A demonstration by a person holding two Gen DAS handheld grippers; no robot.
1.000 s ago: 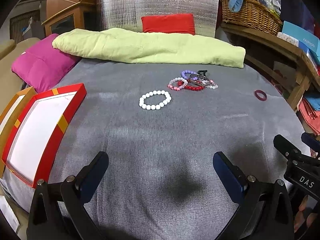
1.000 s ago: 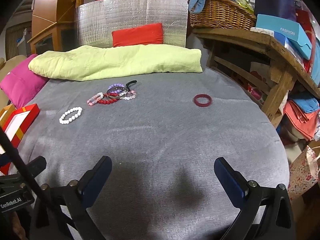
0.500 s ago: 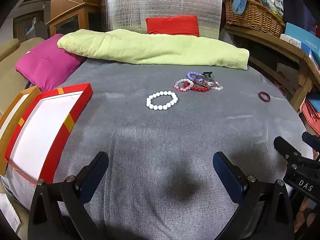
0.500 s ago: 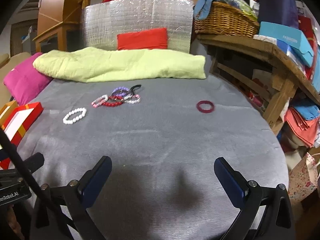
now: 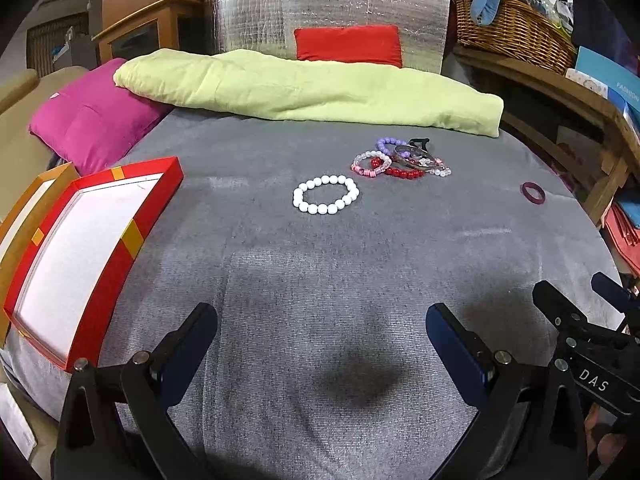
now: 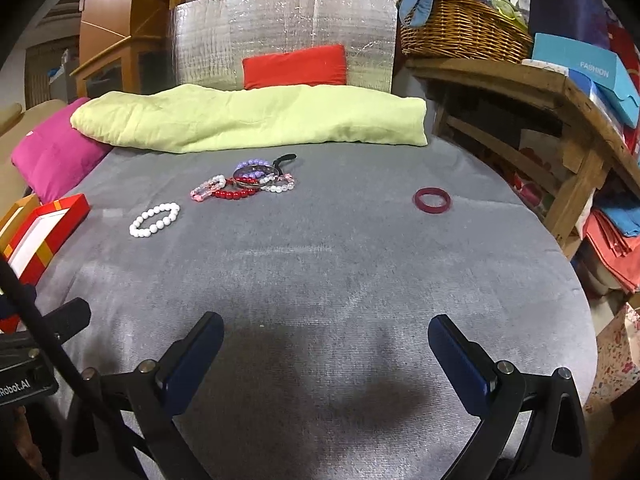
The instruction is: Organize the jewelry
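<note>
With both my left gripper (image 5: 320, 332) and right gripper (image 6: 326, 334) spread wide and empty, I am judging the white round-bead bracelet (image 5: 326, 194) at 12 o'clock as light, limp and slippery, best pinched across one bead strand.

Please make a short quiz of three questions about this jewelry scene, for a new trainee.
1. True or false: the left claw is holding the white bead bracelet.
2. What lies alone nearest the wooden shelf: A) dark red ring B) bracelet pile C) red box?
3. Fill in: both claws are ____.

Key: 1 false; it lies on the grey cover. 2 A. 3 open; see the right claw.
</note>
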